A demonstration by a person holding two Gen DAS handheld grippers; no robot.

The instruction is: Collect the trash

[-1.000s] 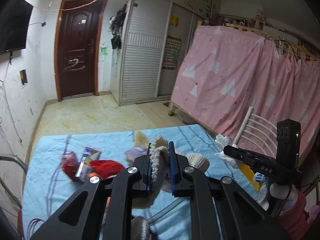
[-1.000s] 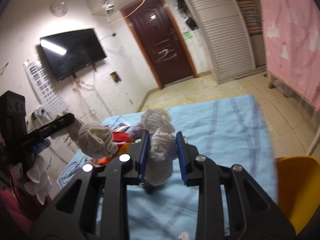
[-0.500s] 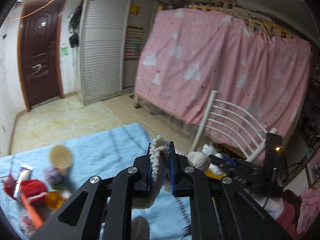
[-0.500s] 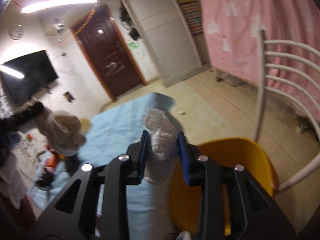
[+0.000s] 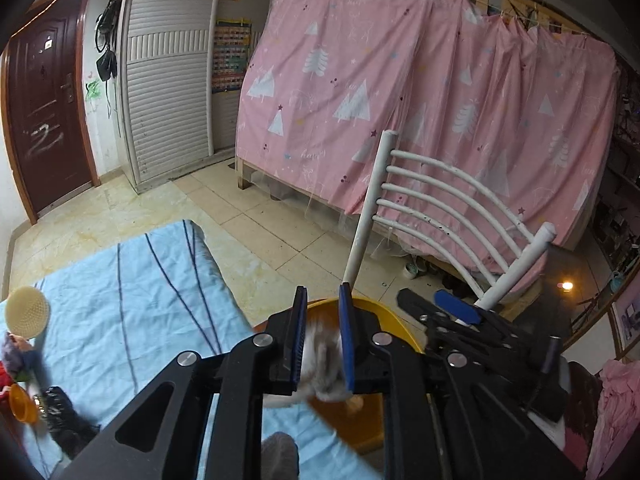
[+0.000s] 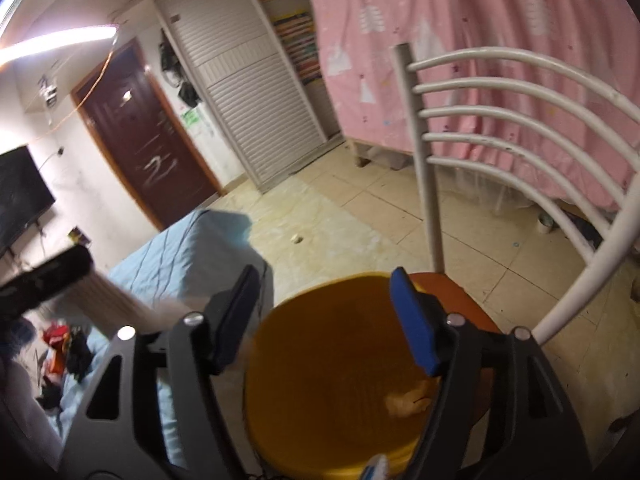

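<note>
Left tongs (image 5: 323, 330) clamp a blurred whitish wad (image 5: 322, 364) over the yellow bin (image 6: 332, 364) on the white-backed chair (image 6: 500, 128); right tongs (image 6: 326, 316) spread apart above it. Leftover litter (image 5: 24, 376) sits at the blue-sheeted bed's (image 5: 132, 300) left edge.

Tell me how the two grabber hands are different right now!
The left gripper has its jaws close together with a fuzzy white wad between them; the right gripper holds nothing.
The right gripper's jaws are spread wide apart, much wider than the left gripper's.
The wad in the left gripper looks blurred; whether it is still pinched or slipping out is unclear.
Both are black with blue pads, and both hang over the yellow bin.
</note>
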